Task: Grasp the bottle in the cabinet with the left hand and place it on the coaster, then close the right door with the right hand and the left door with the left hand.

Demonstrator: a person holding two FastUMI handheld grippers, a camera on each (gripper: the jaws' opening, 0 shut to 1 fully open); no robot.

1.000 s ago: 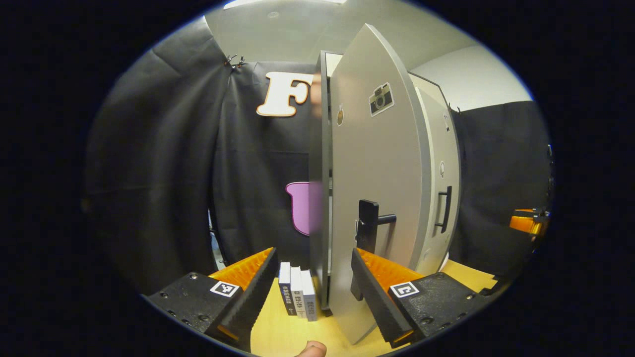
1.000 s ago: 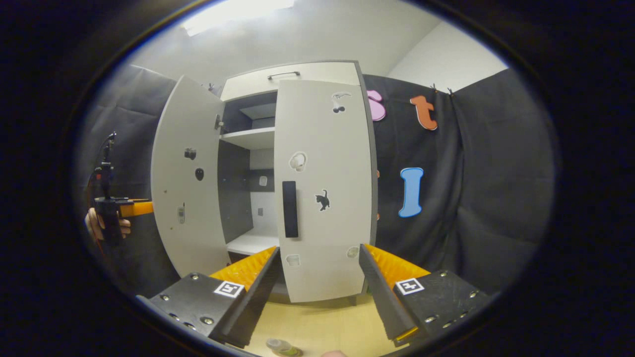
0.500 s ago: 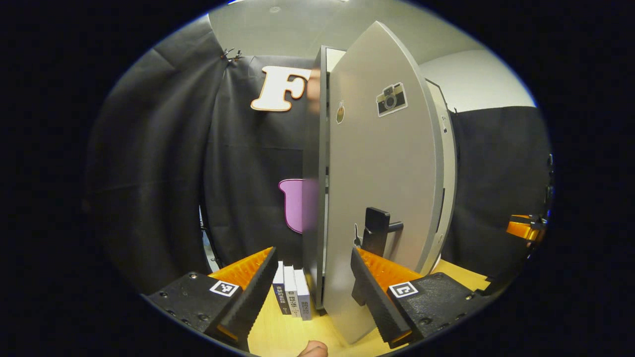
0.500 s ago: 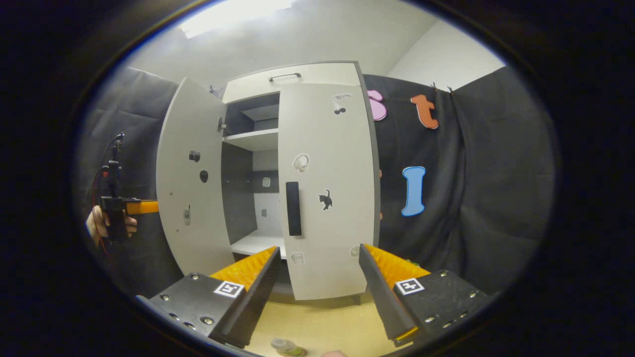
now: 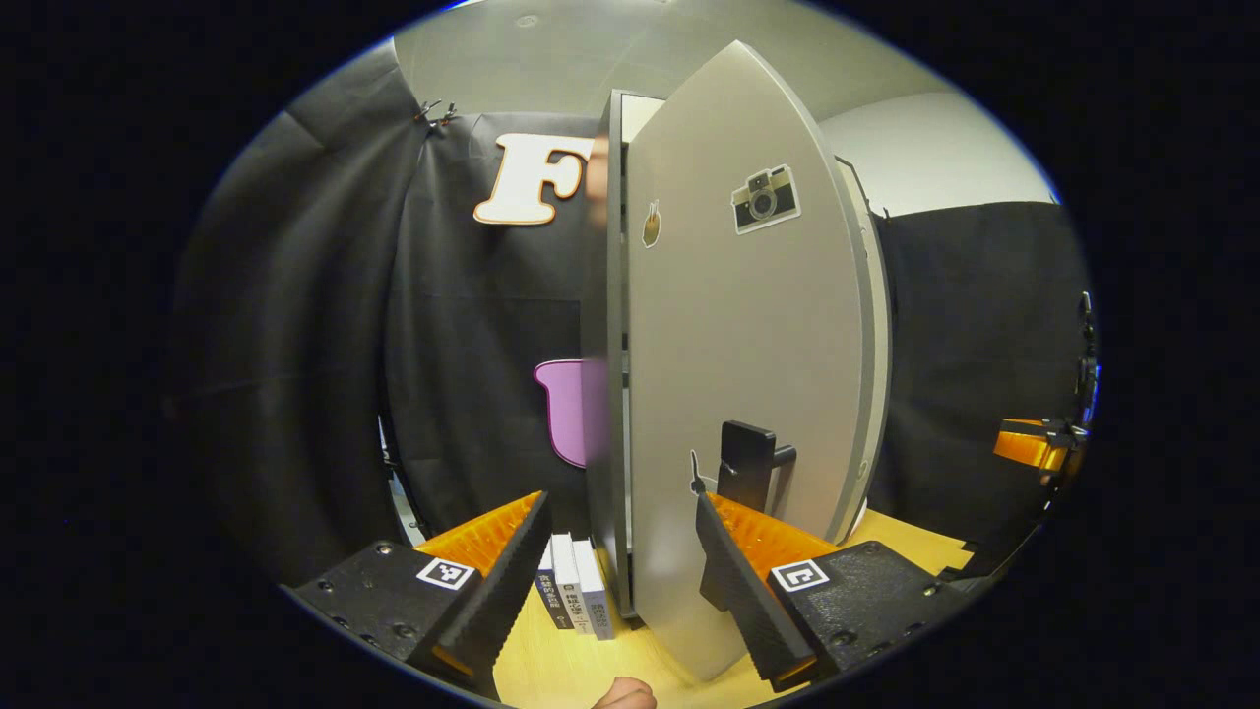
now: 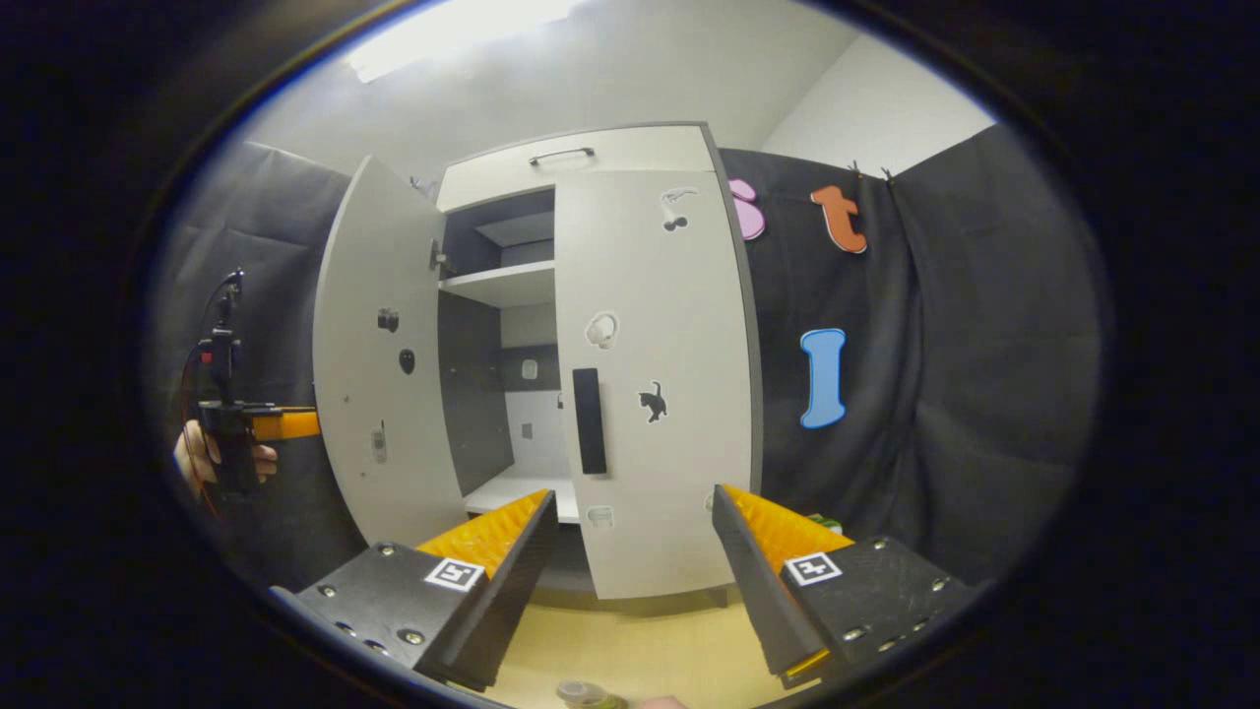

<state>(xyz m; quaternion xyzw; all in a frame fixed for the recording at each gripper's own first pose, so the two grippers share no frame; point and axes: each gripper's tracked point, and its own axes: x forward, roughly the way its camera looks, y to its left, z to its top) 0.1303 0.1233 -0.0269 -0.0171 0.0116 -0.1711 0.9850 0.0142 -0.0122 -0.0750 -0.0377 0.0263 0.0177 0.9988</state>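
The grey cabinet (image 6: 576,158) has its right door (image 6: 679,325) flat against the front and its left door (image 6: 379,295) standing open. In the left gripper view the left door's outer face (image 5: 748,325) rises just ahead, carrying a camera sticker and a black handle (image 5: 750,458). My left gripper (image 5: 615,561) is open, its right finger (image 5: 738,566) close below that handle. From the right gripper view, the left gripper (image 6: 251,428) and its hand sit against the door's outer side. My right gripper (image 6: 630,551) is open in front of the right door. A bottle top (image 6: 586,695) peeks in at the bottom edge.
Three small books (image 5: 576,591) stand on the wooden table (image 5: 561,670) against the cabinet's left side. Black cloth hangs behind and beside the cabinet. The right gripper (image 5: 1034,448) shows orange at the far right of the left gripper view. Inside, shelves (image 6: 502,281) are bare.
The left door has swung a little towards the cabinet, with the left gripper following behind it, and now hides the right door from the left gripper view. The right gripper has barely moved.
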